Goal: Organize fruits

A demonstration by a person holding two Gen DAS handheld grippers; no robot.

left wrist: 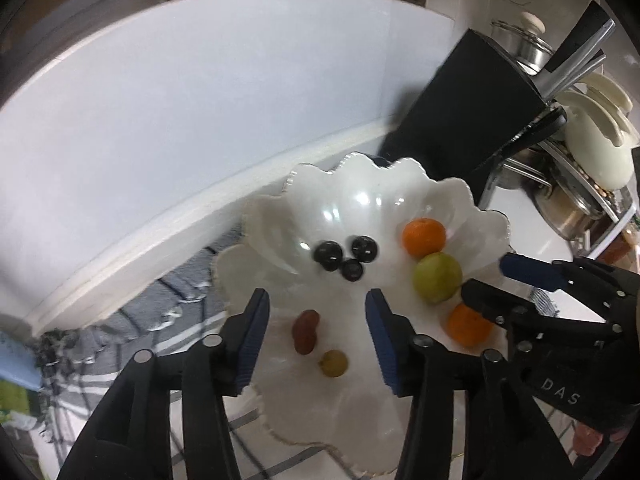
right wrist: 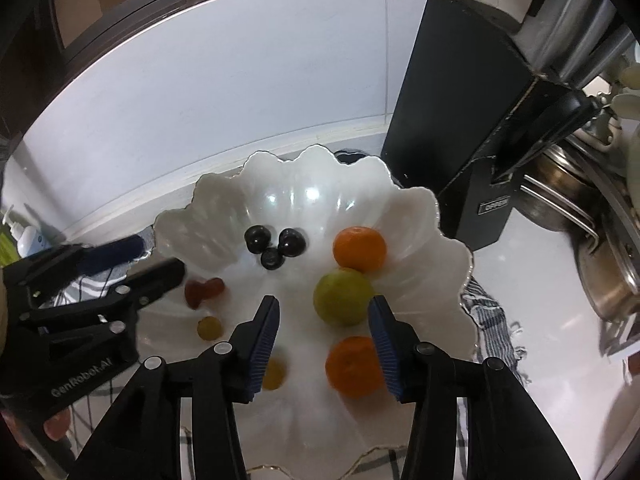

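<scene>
A white scalloped bowl (left wrist: 372, 192) (right wrist: 224, 200) holds the fruit. In it lie three dark grapes (left wrist: 346, 256) (right wrist: 276, 246), two oranges (left wrist: 423, 236) (left wrist: 466, 326) (right wrist: 359, 248) (right wrist: 352, 366), a green lime (left wrist: 437, 282) (right wrist: 343, 297), red grapes (left wrist: 306, 331) (right wrist: 203, 291) and yellow-green grapes (left wrist: 333, 363) (right wrist: 209, 328) (right wrist: 274, 374). My left gripper (left wrist: 318, 340) is open and empty over the red and yellow-green grapes. My right gripper (right wrist: 324, 344) is open and empty over the lime and the near orange. Each gripper shows in the other's view, at the bowl's side (left wrist: 504, 284) (right wrist: 148, 258).
The bowl stands on a striped grey cloth (left wrist: 160, 316) (right wrist: 492, 320) on a white counter against a white wall. A black knife block (left wrist: 468, 104) (right wrist: 460, 112) stands close behind on the right. Steel pots (left wrist: 576, 208) (right wrist: 608, 272) and cream ware (left wrist: 600, 140) crowd the far right.
</scene>
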